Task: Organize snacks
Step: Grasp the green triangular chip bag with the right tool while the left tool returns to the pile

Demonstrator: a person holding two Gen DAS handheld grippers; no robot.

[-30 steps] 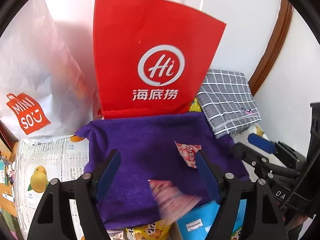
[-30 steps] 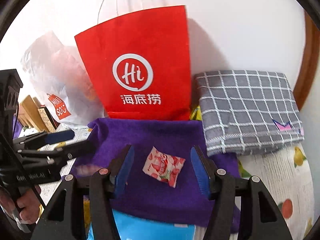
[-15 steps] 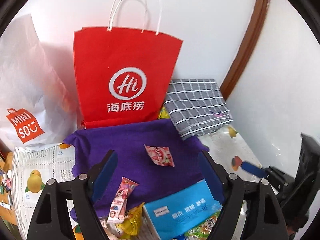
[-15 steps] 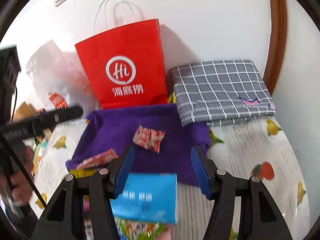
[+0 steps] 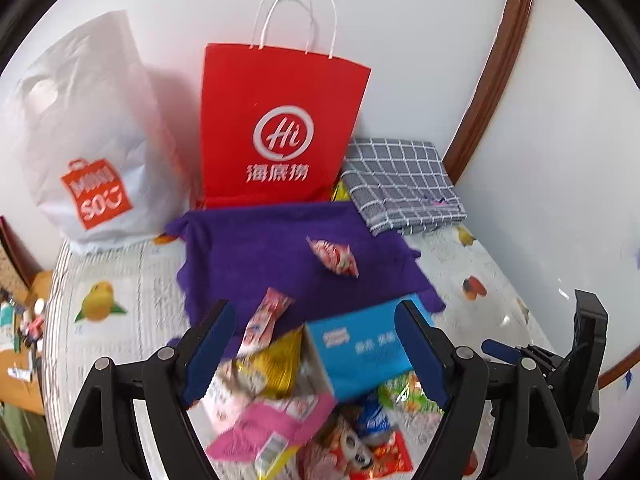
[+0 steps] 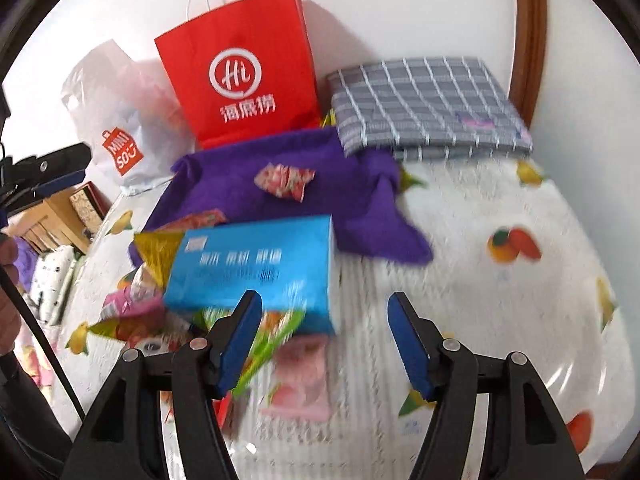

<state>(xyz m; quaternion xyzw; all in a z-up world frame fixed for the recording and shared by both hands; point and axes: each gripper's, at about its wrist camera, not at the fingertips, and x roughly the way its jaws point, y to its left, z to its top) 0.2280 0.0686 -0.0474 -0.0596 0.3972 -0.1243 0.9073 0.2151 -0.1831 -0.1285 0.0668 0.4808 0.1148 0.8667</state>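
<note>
Both grippers hold nothing. Left gripper (image 5: pixel 310 348) has its blue jaws wide apart, low in its frame, above a heap of bright snack packets (image 5: pixel 304 412). Right gripper (image 6: pixel 324 340) is opening its jaws over the white fruit-print tablecloth (image 6: pixel 500 300). One flat blue box (image 6: pixel 256 268) tops the heap at middle left. One small red-and-white candy packet (image 6: pixel 285 179) lies on the purple cloth (image 6: pixel 224 184), below the red paper bag (image 6: pixel 236 68).
</note>
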